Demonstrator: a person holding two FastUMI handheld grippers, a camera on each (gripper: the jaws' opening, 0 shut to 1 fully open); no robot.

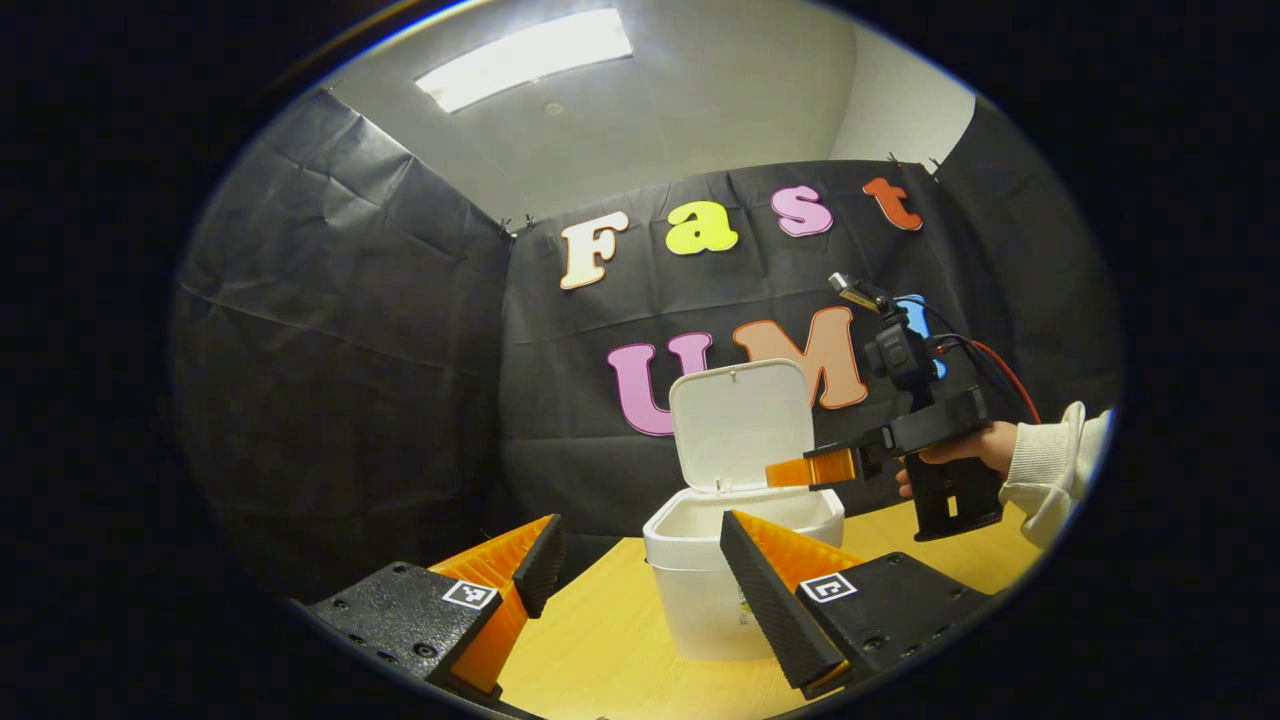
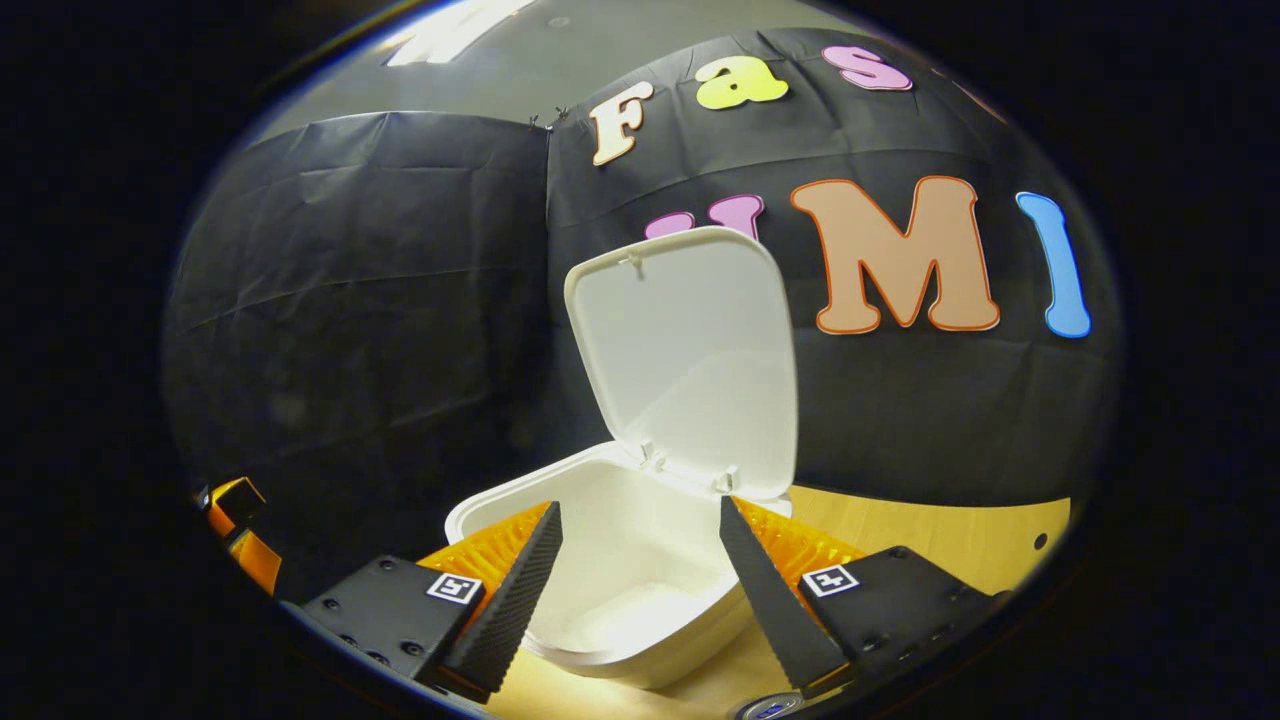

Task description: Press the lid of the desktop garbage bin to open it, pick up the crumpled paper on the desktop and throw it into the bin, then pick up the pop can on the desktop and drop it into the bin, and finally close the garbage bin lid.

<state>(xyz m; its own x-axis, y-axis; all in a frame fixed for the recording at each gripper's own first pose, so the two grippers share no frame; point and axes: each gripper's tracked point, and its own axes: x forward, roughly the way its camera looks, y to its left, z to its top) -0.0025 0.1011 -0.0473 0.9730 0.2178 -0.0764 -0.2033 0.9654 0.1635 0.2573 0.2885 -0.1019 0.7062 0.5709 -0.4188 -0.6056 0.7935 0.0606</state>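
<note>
1. The garbage bin (image 1: 742, 575) stands on the wooden desktop (image 1: 610, 640) with its lid (image 1: 738, 420) swung up and back on its hinge, so the opening step looks done; closing the lid is clearly still to come.
2. The right gripper (image 1: 800, 468), held by a hand (image 1: 965, 447) in a pale sleeve, hangs just above the bin's open mouth; in the right gripper view its fingers (image 2: 515, 580) are spread apart with nothing between them, looking straight down into the bin.
3. The inside of the bin (image 2: 640, 570) appears bare and white where it can be seen, though the bottom is partly hidden, so I cannot tell whether the paper or the can has gone in.
4. The left gripper (image 1: 640, 575) waits low in front of the bin, jaws wide and released, holding nothing.
5. Writing: square black-and-white marker tags (image 1: 828, 587) sit on the gripper bodies; a small mark on the bin's front wall is too small to read; no brand can be made out.
</note>
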